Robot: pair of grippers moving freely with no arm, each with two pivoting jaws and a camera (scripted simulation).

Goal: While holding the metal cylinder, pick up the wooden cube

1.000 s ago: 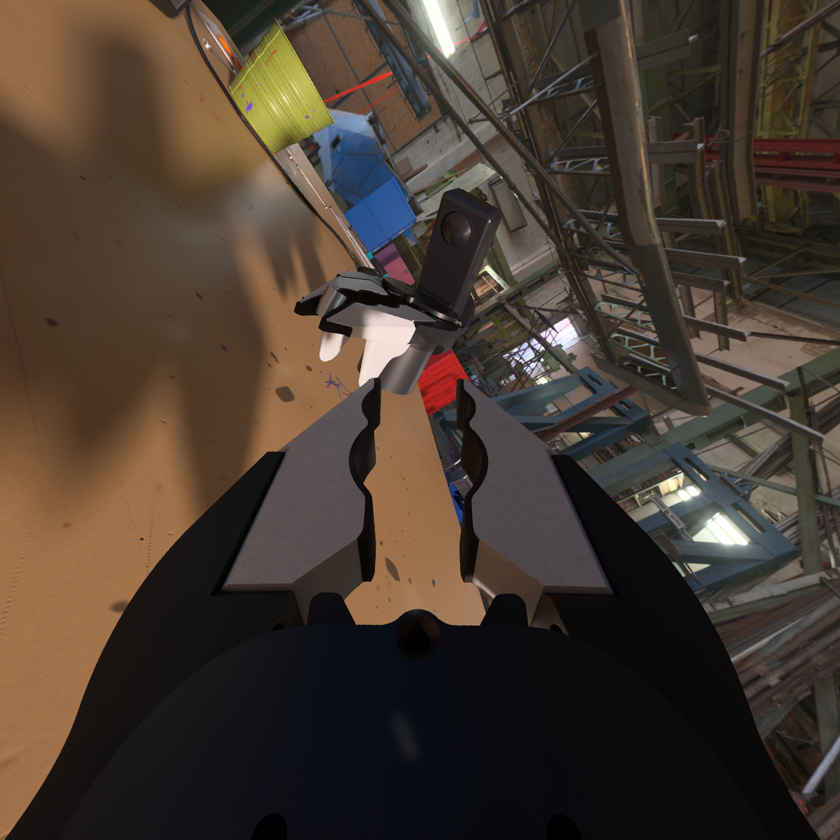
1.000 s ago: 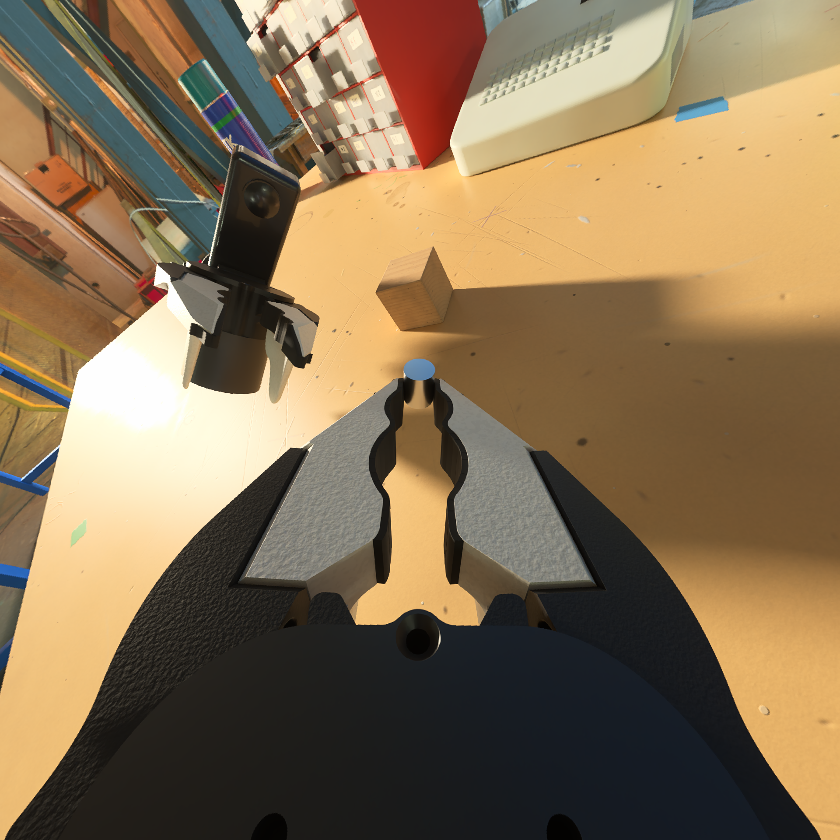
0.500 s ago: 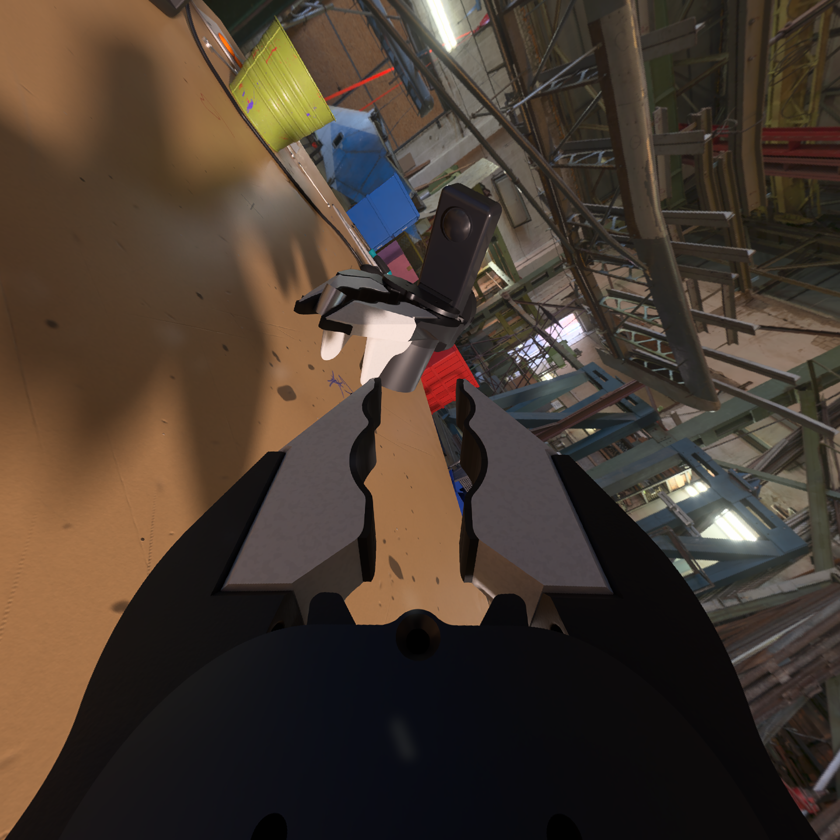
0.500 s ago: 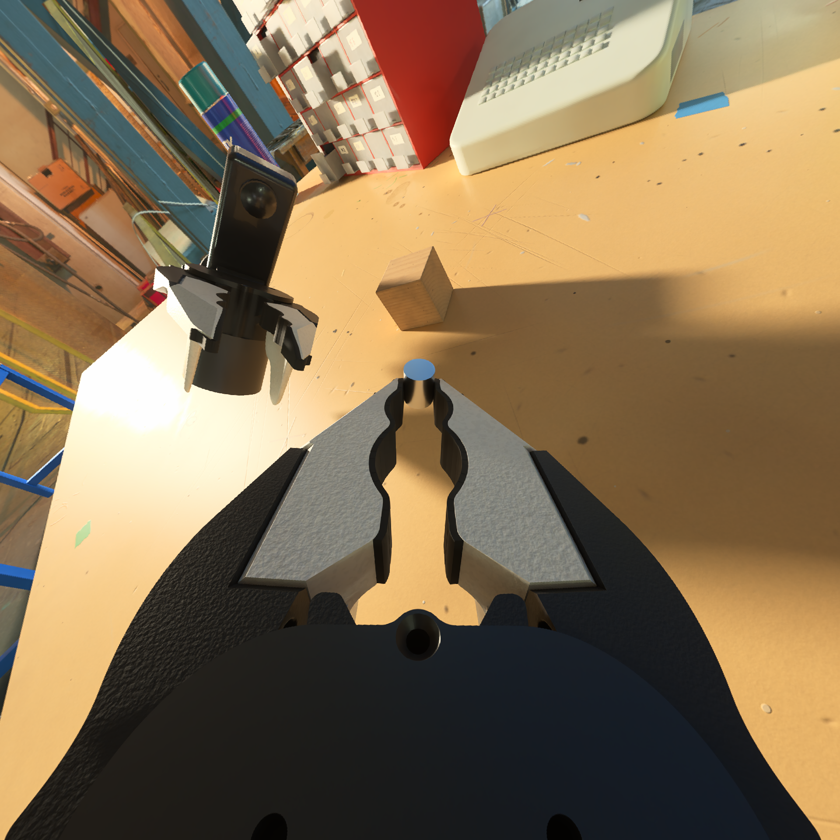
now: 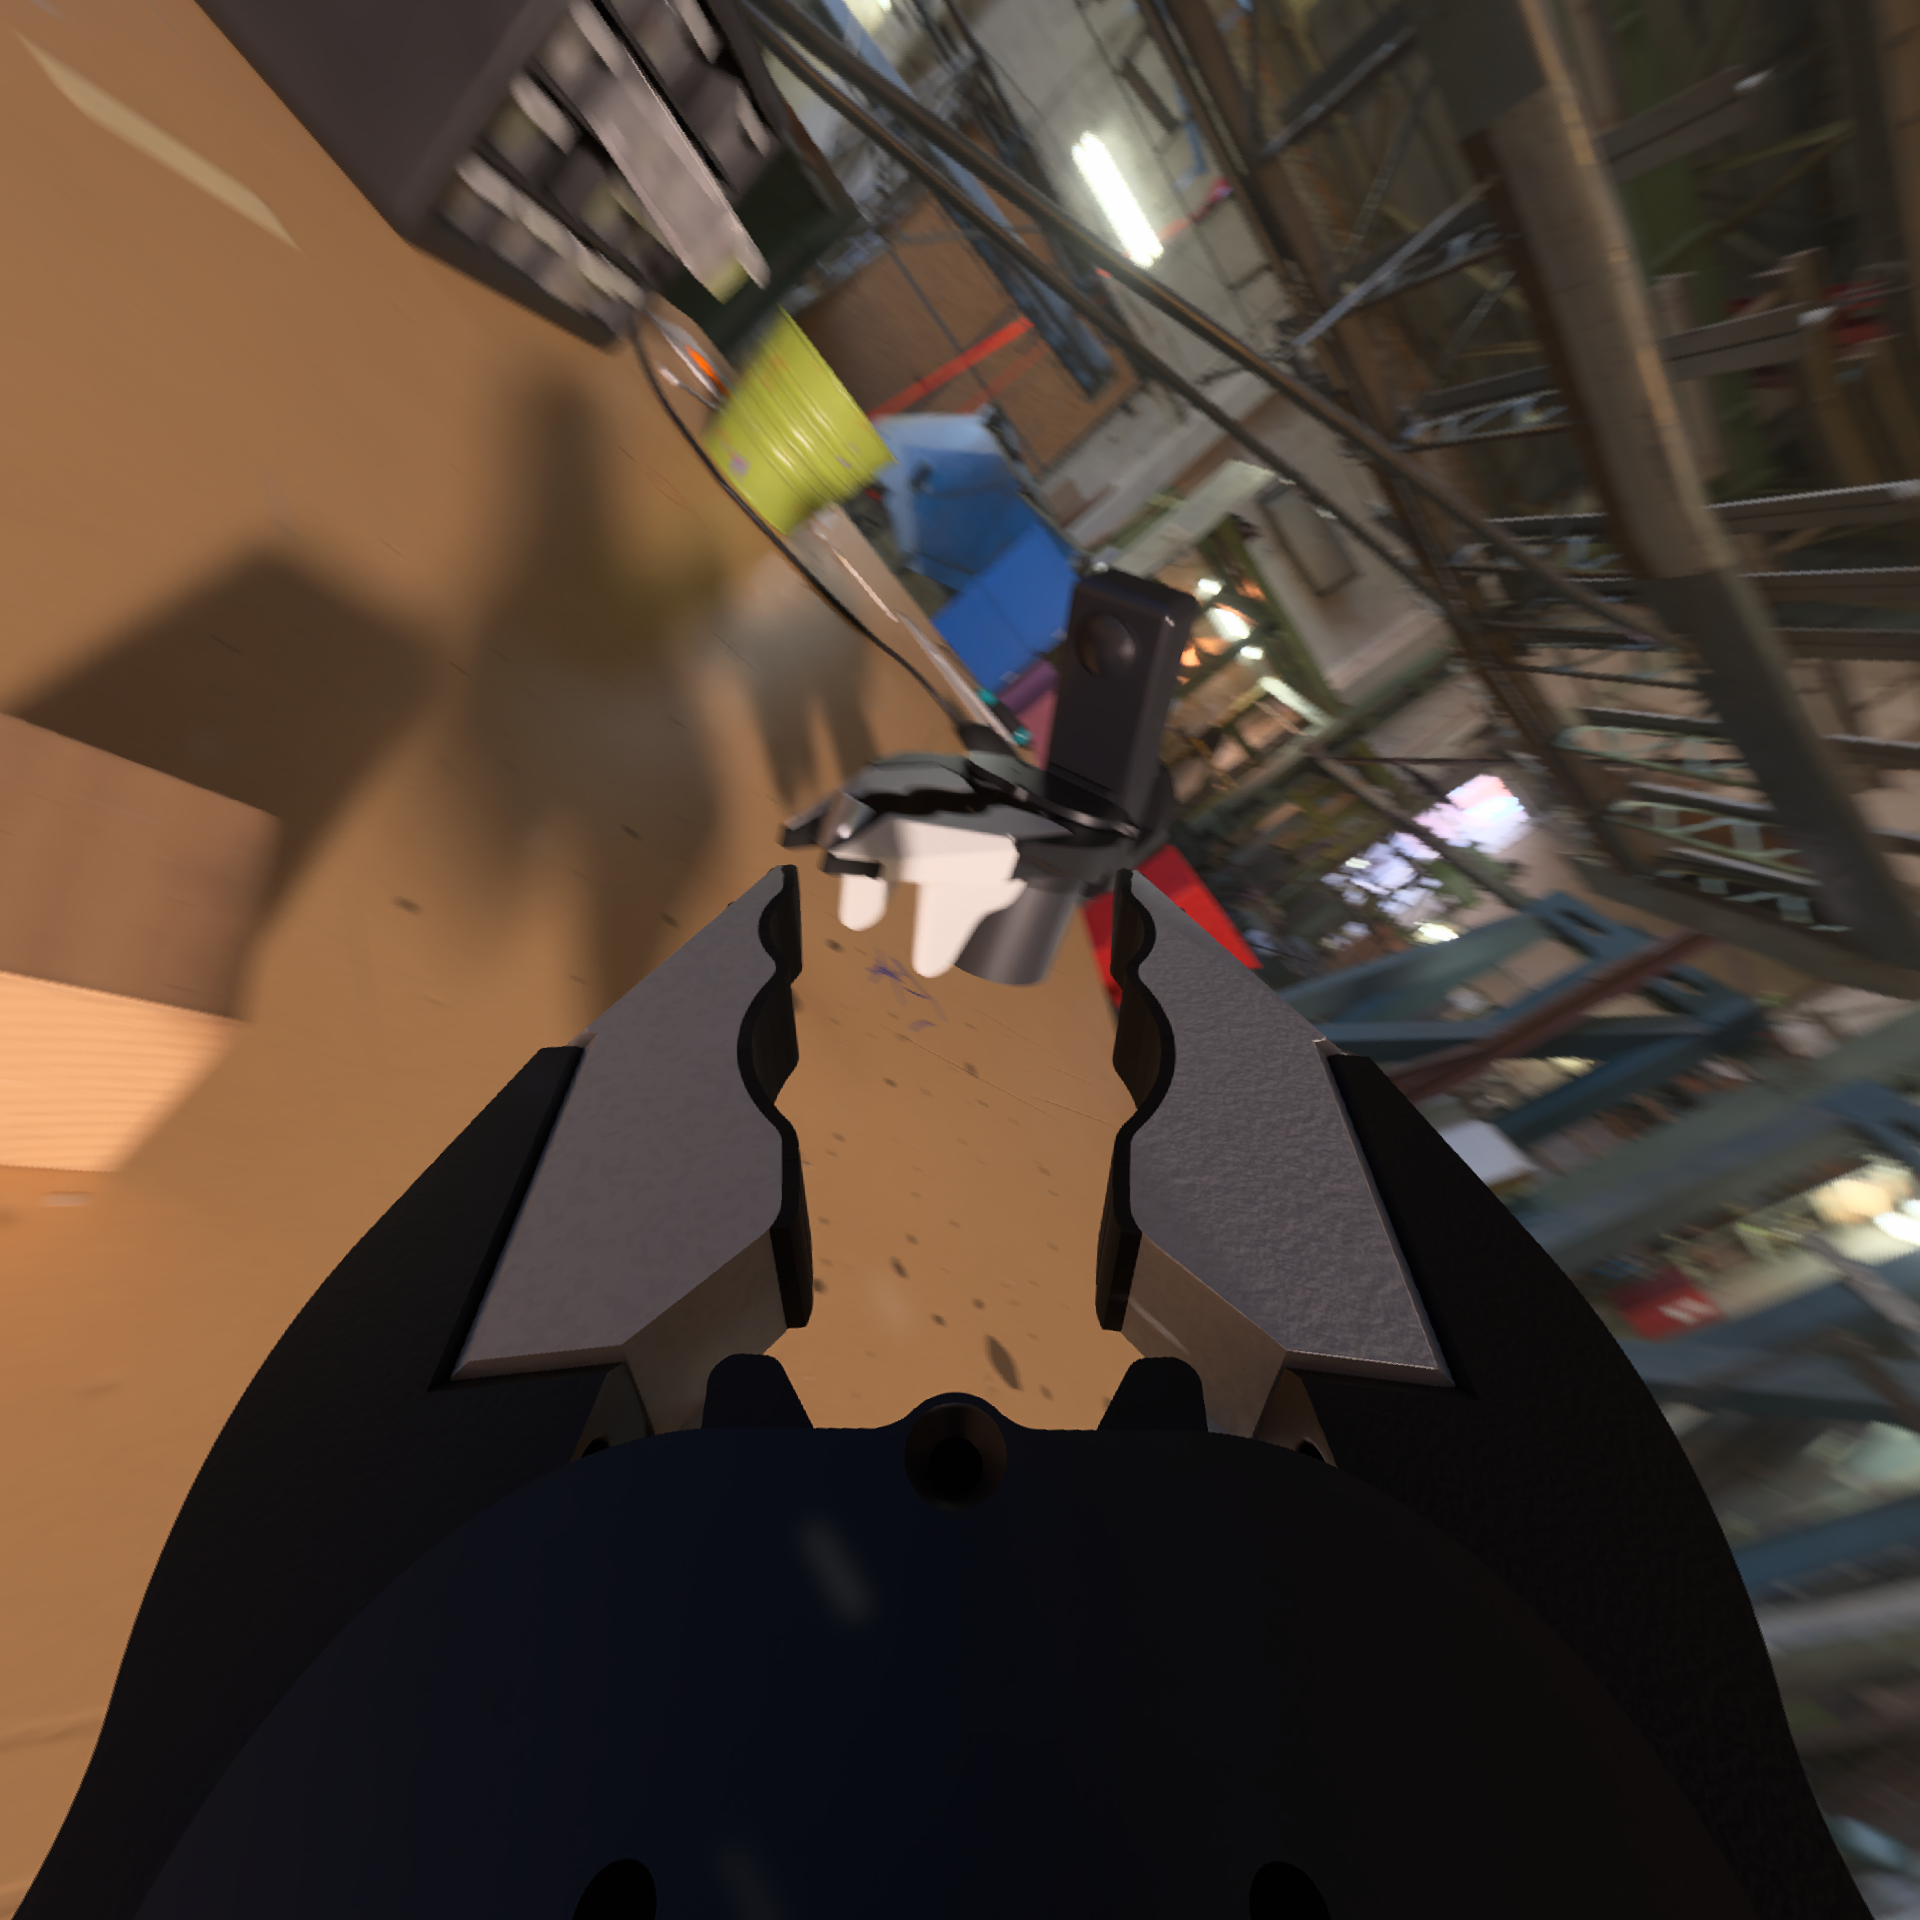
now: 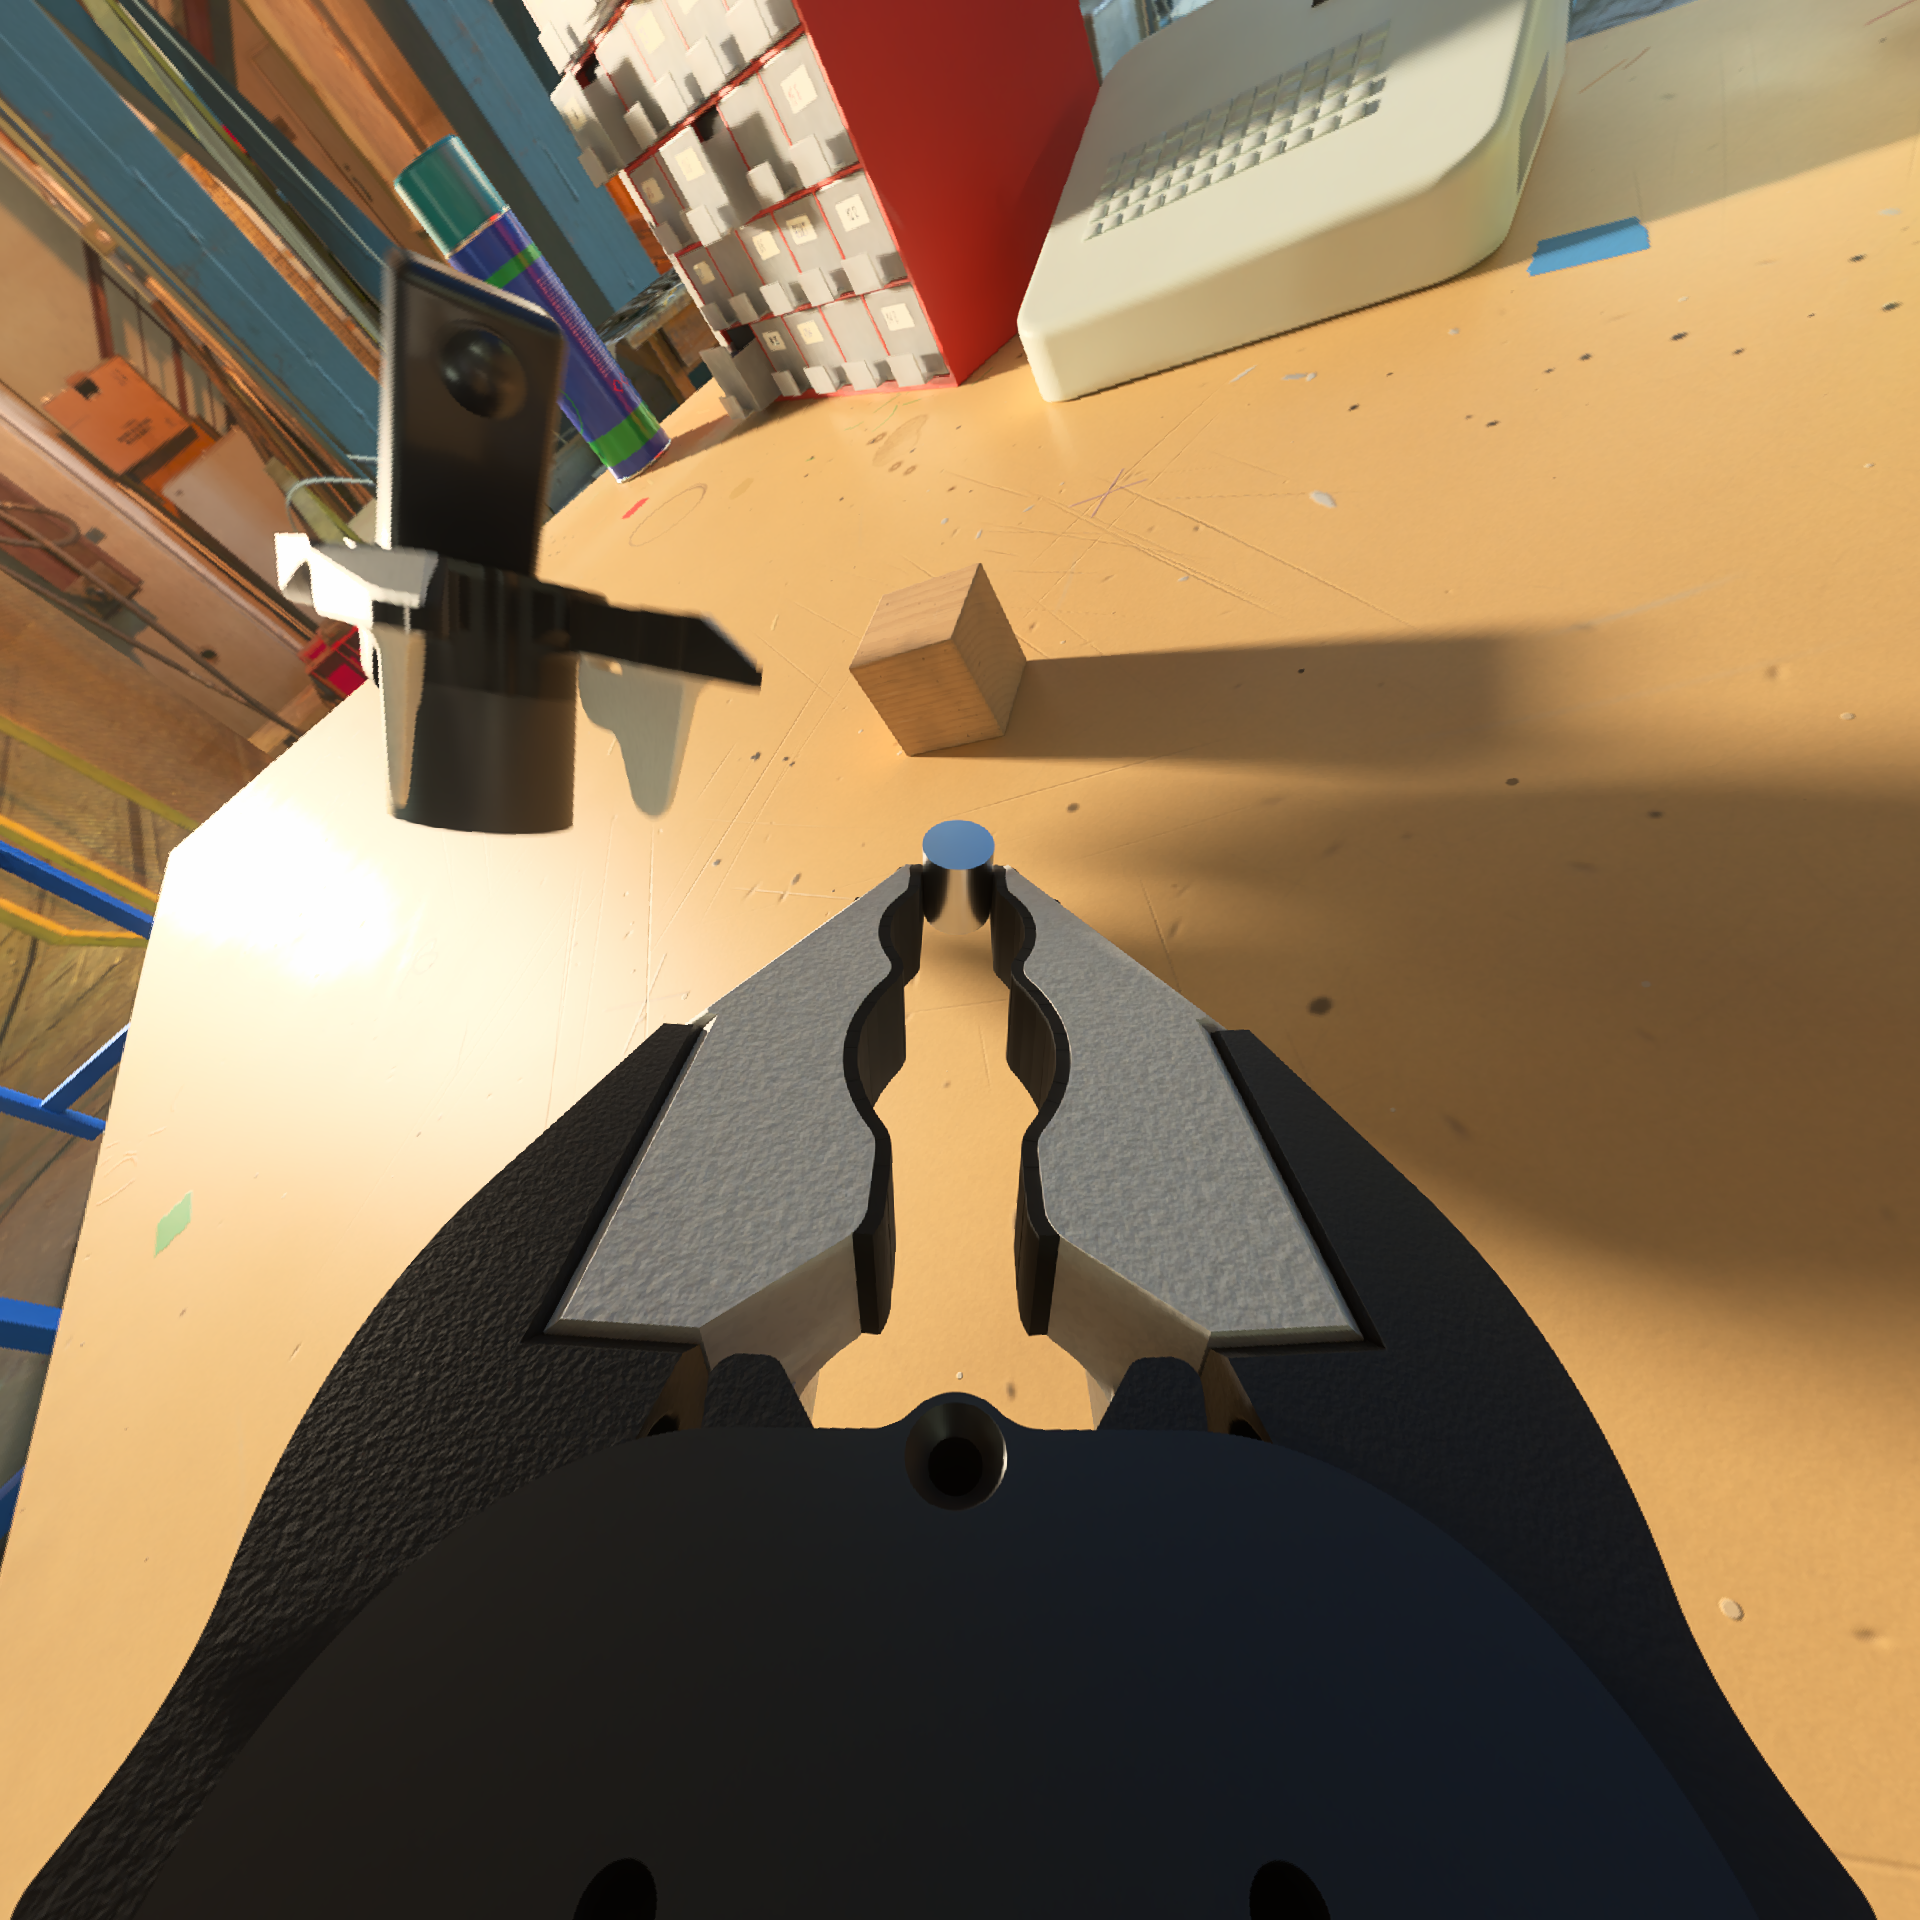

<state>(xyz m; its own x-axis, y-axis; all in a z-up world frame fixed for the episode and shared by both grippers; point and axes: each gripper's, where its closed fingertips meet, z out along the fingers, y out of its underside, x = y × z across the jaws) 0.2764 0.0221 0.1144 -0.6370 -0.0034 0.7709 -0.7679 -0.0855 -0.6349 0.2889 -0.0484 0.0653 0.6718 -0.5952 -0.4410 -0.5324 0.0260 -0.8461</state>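
Metal showed between the right gripper's (image 6: 958, 902) tips: the cylinder (image 6: 958, 871) stood pinched there, its fingers closed tight on it above the table (image 6: 1455, 935). The cube (image 6: 940, 665) sat on the table just beyond the cylinder, touching neither gripper. The left gripper (image 5: 956, 914) hung beside the cube with its fingers spread wide and nothing between them. Farther back stood a red drawer cabinet (image 6: 831, 187), a cream device (image 6: 1299, 177) and a spray can (image 6: 540, 312).

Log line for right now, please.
right gripper: shut on small metal cylinder | left gripper: open, empty | light wooden cube: on tan table, ungrasped
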